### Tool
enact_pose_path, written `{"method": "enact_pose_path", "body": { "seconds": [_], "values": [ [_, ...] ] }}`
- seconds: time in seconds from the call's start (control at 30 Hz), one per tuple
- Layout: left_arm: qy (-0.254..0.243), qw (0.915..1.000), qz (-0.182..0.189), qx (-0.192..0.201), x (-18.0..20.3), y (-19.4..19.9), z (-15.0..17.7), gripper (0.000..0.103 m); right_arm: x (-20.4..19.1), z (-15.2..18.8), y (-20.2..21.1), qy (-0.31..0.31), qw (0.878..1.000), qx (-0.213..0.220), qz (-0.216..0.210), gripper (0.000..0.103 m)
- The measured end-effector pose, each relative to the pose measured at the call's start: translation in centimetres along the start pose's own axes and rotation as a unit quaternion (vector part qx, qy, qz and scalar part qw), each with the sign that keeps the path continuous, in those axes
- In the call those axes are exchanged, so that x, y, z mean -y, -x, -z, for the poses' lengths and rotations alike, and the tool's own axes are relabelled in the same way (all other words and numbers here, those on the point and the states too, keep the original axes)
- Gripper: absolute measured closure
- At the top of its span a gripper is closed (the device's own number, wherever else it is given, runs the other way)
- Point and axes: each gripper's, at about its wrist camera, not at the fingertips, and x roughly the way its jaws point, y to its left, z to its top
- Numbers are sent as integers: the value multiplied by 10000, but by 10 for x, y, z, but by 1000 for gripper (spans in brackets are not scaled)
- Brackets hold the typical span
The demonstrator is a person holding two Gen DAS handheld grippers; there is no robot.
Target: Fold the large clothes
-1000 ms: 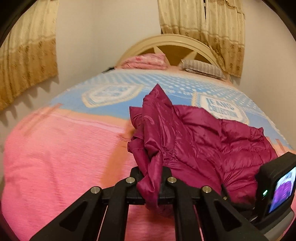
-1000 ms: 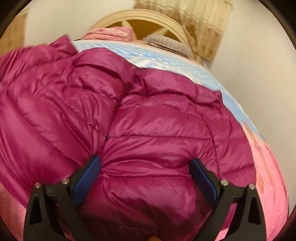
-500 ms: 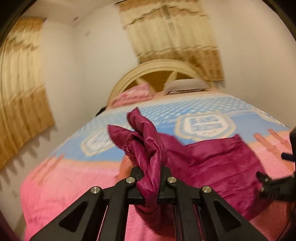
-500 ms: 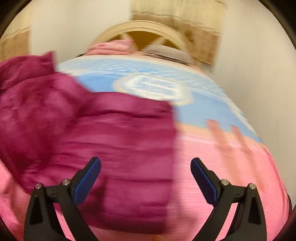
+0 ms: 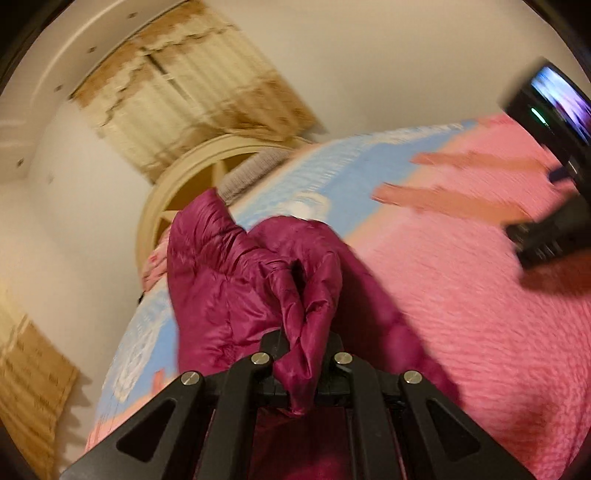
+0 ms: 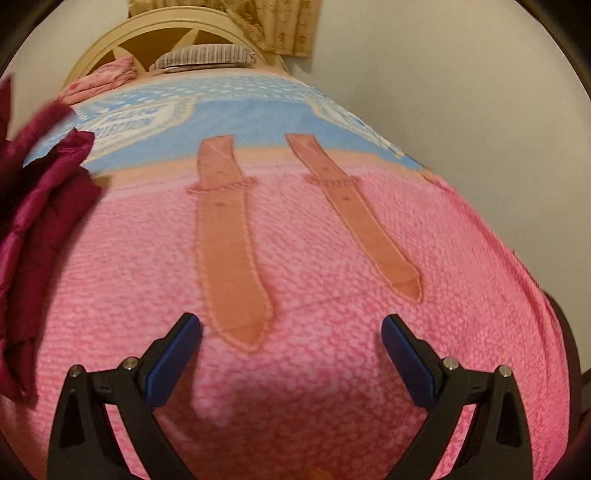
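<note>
A magenta puffer jacket (image 5: 236, 280) hangs bunched from my left gripper (image 5: 302, 354), which is shut on a fold of its fabric and holds it lifted above the pink and blue bed cover (image 5: 461, 295). The left wrist view is tilted. In the right wrist view the jacket (image 6: 33, 229) shows only at the left edge. My right gripper (image 6: 291, 332) is open and empty, its blue pads (image 6: 173, 358) spread wide over the bare pink cover (image 6: 332, 369). The right gripper's body (image 5: 554, 155) shows at the upper right of the left wrist view.
The bed has a cream arched headboard (image 6: 177, 33), a striped pillow (image 6: 203, 57) and a pink pillow (image 6: 107, 79) at its far end. Beige curtains (image 5: 192, 92) hang behind it. A white wall (image 6: 461, 92) runs along the bed's right side.
My left gripper has lifted and tilted with the jacket, pulling it off the bed to the left. The jacket has left the space between my right gripper's fingers, which now face bare cover.
</note>
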Motion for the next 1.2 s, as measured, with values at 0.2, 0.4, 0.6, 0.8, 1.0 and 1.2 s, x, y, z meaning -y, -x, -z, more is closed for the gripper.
{"method": "enact_pose_path", "body": {
  "seconds": [0.2,0.4,0.6,0.8,1.0,1.2],
  "values": [
    [-117,9999,-17,18,18,4,4,93,-2,8,5,-58,9999,78,-56,2],
    [-173,9984,9,545,12,52,-6,29,-2,6,1,-155,9998,49,-102,0],
    [276,9967,-6,769,-34,97,12,15,0,6,0,-183,9997,54,-144,1],
    [1607,9777,-1226,-569,-144,33,50,15,-14,-3,12,-290,9988,146,-363,26],
    [3621,9061,-1655,-1434,-237,-30,78,15,-57,-52,54,-150,9952,710,-651,40],
    [4394,8737,-1420,-1531,-252,-63,68,15,-136,-120,126,246,9820,1450,-1185,38]
  ]
}}
